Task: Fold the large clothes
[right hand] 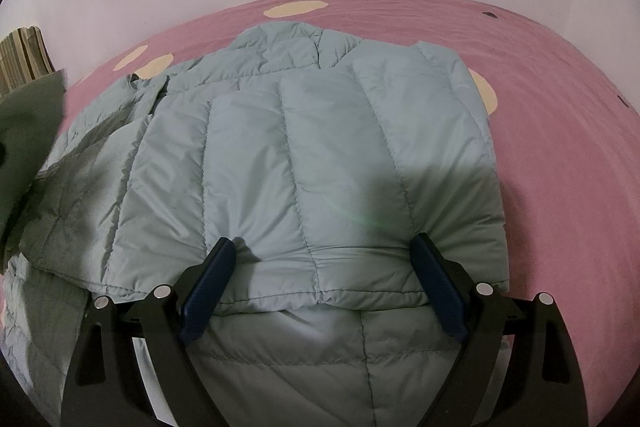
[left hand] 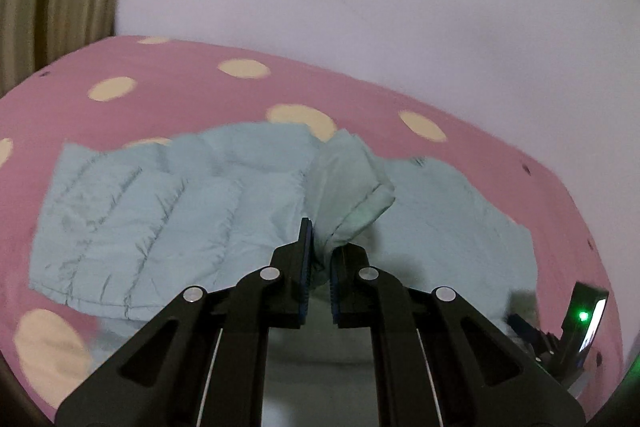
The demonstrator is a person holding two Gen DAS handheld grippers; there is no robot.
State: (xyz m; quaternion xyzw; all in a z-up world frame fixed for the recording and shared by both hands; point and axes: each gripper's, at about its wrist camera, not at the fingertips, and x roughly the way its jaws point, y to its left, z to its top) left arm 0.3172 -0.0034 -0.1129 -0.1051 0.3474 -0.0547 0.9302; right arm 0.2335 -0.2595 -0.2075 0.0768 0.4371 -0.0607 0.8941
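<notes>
Pinching a jacket fold, left fingers clamp; right fingers gape wide over its hem on the bedspread.

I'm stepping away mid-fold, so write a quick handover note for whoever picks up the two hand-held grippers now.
Left hand-held gripper: shut on a pinched bunch of the jacket's fabric, lifted off the bed.
Right hand-held gripper: open, jaws wide, resting on the folded edge of the light blue puffer jacket, pinning it, not gripping.
Jacket lies on the pink dotted bedspread.
Done: one side folded over.
Left: likely lay the held part across, then finish folding and smooth.
</notes>
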